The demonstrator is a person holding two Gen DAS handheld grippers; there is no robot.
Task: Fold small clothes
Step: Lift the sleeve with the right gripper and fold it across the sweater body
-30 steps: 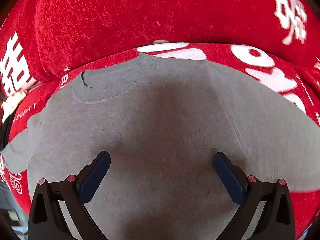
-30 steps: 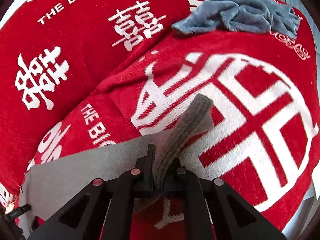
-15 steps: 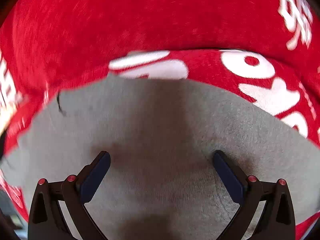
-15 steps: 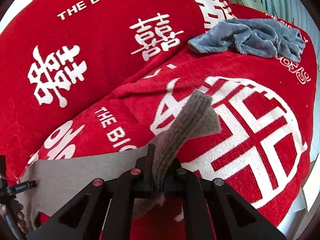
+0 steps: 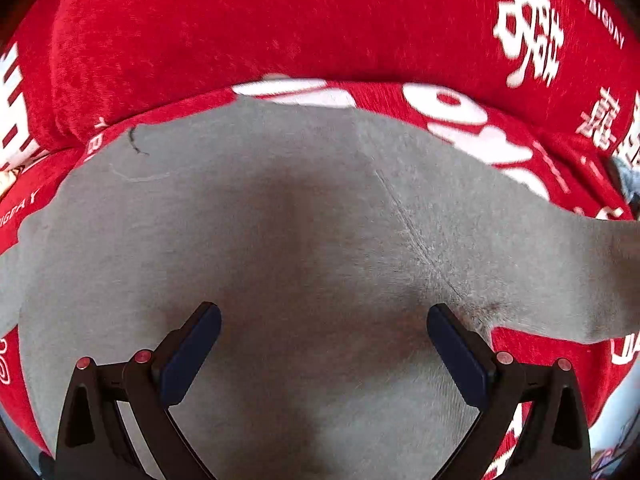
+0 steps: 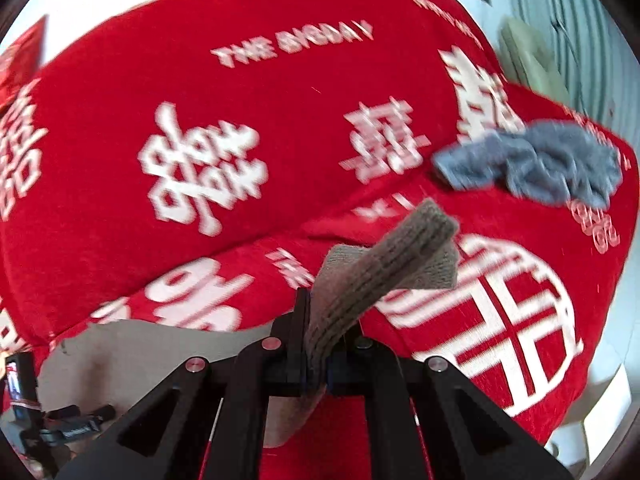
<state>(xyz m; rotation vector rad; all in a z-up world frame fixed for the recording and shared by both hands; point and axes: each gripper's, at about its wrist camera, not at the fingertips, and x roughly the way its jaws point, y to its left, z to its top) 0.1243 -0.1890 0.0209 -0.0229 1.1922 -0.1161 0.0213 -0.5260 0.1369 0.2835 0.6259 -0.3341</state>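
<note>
Right wrist: right tongs [image 6: 316,344] clamp grey garment [image 6: 384,264] cuff; left tongs [image 5: 323,320] spread; red blanket [image 6: 260,128].

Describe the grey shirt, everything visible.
The grey shirt is a plain knit, lying mostly flat on the red blanket, neckline at upper left and a sleeve seam running diagonally. The left hand-held gripper sits open over its body. Its ribbed cuff is lifted off the blanket, pinched in the shut right hand-held gripper.
</note>
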